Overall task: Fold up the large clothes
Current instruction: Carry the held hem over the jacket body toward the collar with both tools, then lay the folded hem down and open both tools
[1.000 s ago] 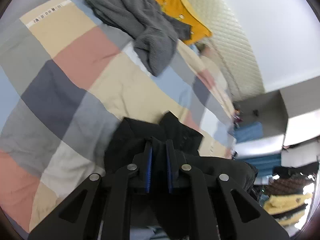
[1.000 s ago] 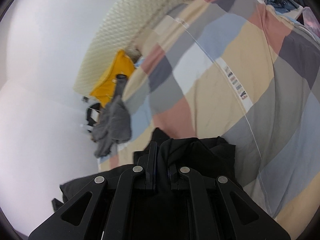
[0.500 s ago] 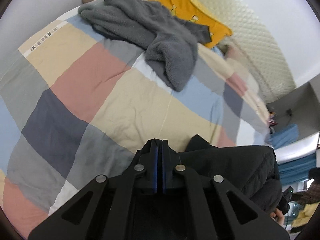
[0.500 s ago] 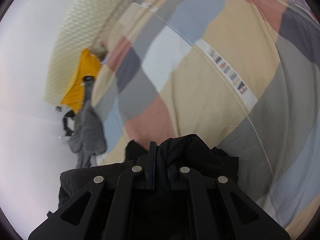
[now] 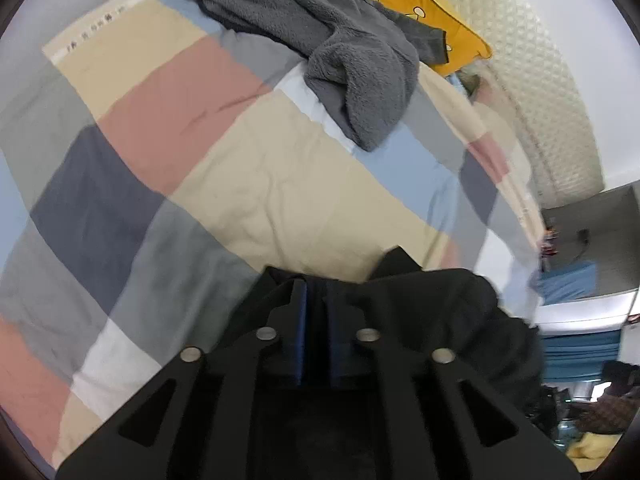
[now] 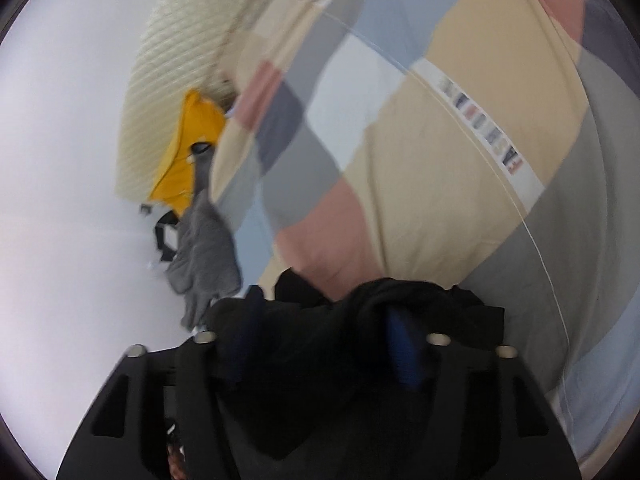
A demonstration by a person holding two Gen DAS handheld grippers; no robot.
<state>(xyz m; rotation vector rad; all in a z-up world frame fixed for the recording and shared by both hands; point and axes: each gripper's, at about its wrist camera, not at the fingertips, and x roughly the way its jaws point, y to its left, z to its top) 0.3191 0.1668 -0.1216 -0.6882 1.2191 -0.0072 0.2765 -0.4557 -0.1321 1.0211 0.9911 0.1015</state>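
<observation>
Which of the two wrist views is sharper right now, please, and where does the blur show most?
Left wrist view: sharper, the grey fleece garment shows its texture, though fisheye bends the checked quilt. Right wrist view: motion-smeared, the printed strip is unreadable and the black garment lacks detail.

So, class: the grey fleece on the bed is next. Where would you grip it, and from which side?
Grip the thick rolled end of the grey fleece, the lobe hanging nearest over the quilt. Come from the near, open side: that end bulges up and is unobstructed, while the far end lies against the yellow pillow.
</observation>
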